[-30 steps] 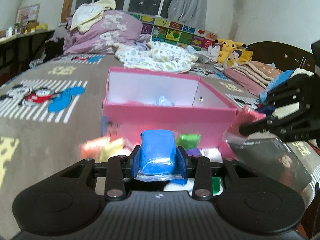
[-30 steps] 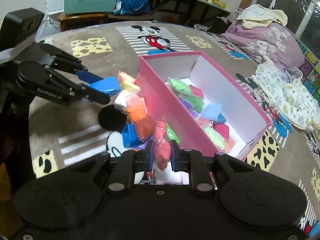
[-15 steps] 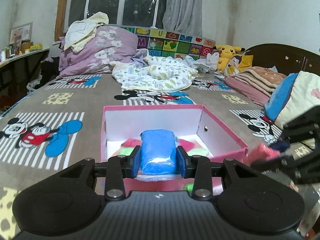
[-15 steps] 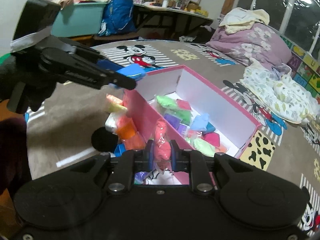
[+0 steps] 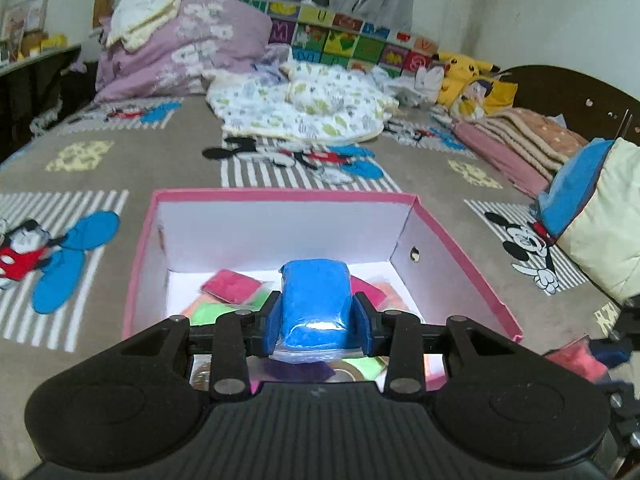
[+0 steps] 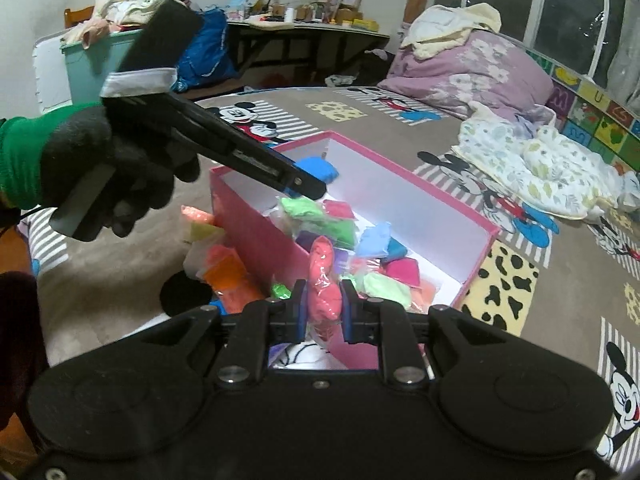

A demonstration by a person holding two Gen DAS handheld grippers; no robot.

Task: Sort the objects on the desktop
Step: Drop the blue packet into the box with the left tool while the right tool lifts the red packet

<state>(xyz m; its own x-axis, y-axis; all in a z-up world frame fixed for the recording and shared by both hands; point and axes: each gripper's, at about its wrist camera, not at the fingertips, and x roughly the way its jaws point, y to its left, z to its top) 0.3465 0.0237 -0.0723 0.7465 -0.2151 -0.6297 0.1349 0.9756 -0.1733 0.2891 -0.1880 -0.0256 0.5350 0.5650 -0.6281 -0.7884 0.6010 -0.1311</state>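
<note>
Mickey-patterned bedding is serving as the work surface. Pinching a blue clay packet (image 5: 314,300) between its fingers, the left gripper (image 5: 316,316) is hanging directly above the open pink box (image 5: 456,236), over the coloured packets (image 6: 340,232) already lying inside. To drop it well, it is worth parting the jaws only while the packet is well inside the walls. Beside it, the right gripper (image 6: 324,308) is squeezing a red packet (image 6: 325,280) above the near wall. Compared with a second ago, both grippers have been rising from the loose pile (image 6: 224,264) outside the box and moving over it.
</note>
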